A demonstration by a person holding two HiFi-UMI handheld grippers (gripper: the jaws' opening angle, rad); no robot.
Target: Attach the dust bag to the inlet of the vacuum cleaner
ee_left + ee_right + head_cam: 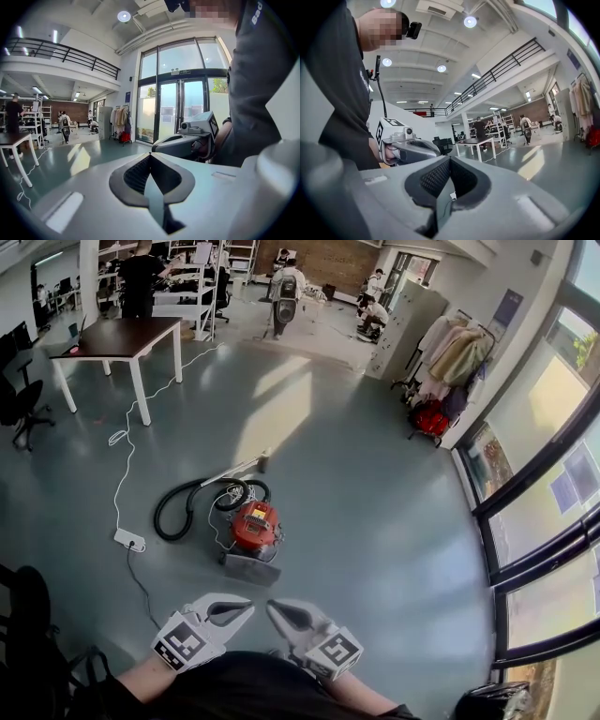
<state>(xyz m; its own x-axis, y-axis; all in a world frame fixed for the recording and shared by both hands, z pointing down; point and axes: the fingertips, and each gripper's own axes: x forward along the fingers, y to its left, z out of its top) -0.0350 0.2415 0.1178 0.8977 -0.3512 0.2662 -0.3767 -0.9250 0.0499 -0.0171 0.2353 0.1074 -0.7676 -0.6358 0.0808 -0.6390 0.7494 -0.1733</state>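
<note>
A red canister vacuum cleaner [255,525] stands on the grey floor, a little ahead of me. Its black hose [186,507] loops to the left. A flat grey piece [251,569] lies against its near side; I cannot tell what it is. No dust bag shows clearly. Both grippers are close to my body, tips turned toward each other, well short of the vacuum. My left gripper [240,611] [150,157] is shut and empty. My right gripper [277,611] [450,161] is shut and empty too. Each gripper view shows the other gripper opposite.
A white power strip [129,540] with its cable lies left of the hose. A dark-topped table [122,337] stands far left, a coat rack [452,360] far right by the window wall. A black chair [19,401] is at the left edge. People stand at the back.
</note>
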